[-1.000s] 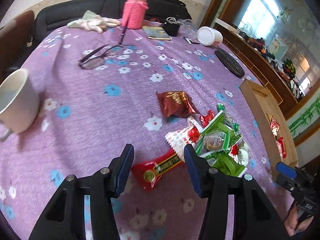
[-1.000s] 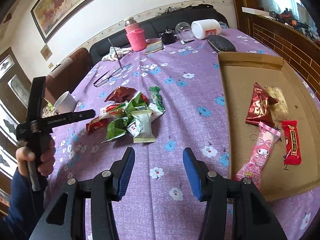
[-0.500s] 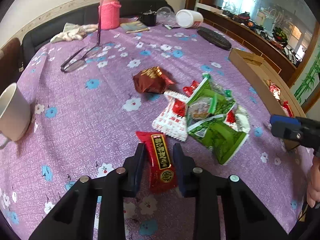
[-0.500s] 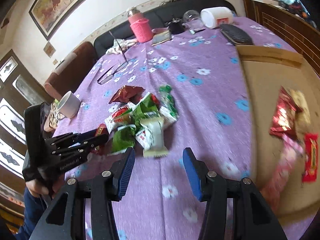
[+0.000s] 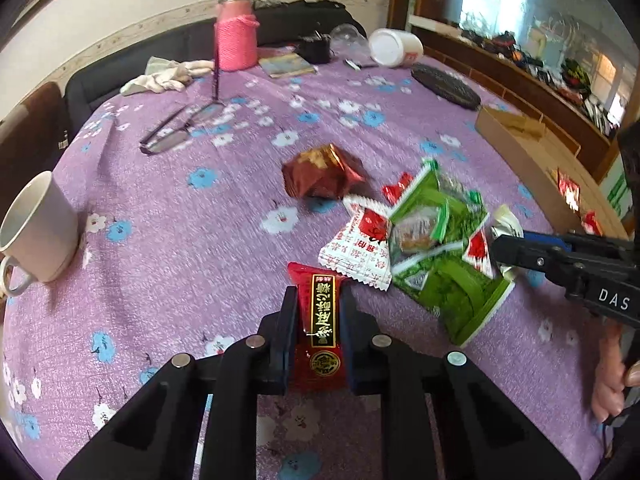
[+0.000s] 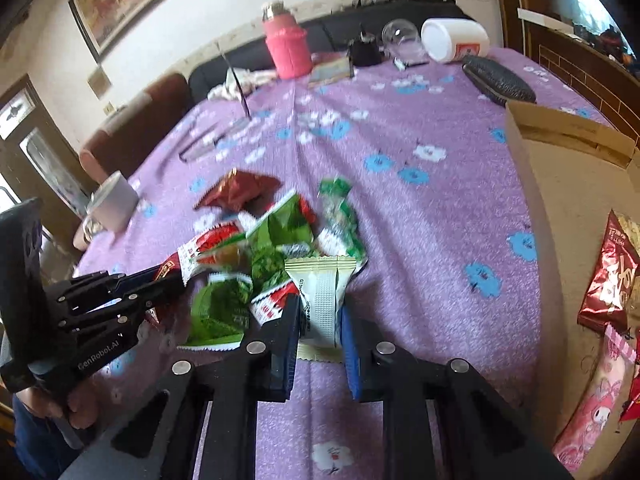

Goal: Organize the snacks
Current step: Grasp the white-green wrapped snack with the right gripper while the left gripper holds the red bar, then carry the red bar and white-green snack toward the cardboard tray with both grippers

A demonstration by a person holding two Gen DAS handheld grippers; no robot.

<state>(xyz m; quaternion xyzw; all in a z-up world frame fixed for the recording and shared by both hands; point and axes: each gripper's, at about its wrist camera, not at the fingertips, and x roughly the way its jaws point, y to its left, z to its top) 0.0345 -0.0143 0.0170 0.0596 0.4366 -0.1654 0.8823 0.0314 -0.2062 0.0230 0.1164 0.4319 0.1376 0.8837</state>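
Observation:
My left gripper (image 5: 318, 300) is shut on a long red snack packet (image 5: 322, 320) with a black and gold label, at the near left of the snack pile. My right gripper (image 6: 320, 312) is shut on a pale cream snack packet (image 6: 322, 292) at the pile's near edge. The pile holds green packets (image 5: 444, 280), a white and red packet (image 5: 358, 248) and a dark red foil packet (image 5: 320, 172) on the purple flowered tablecloth (image 5: 200, 220). A cardboard box (image 6: 560, 184) at the right holds a red foil bag (image 6: 608, 276) and a pink packet (image 6: 592, 412).
A white mug (image 5: 40, 232) stands at the left edge. Glasses (image 5: 176, 132), a pink bottle (image 5: 236, 36), a cloth (image 5: 168, 76), a tipped white jar (image 5: 394, 46) and a dark oval object (image 5: 444, 86) lie at the far side. A wooden sideboard (image 5: 540, 80) runs along the right.
My left gripper closed on the red packet. My right gripper moved left from the box to the pile and closed on the cream packet.

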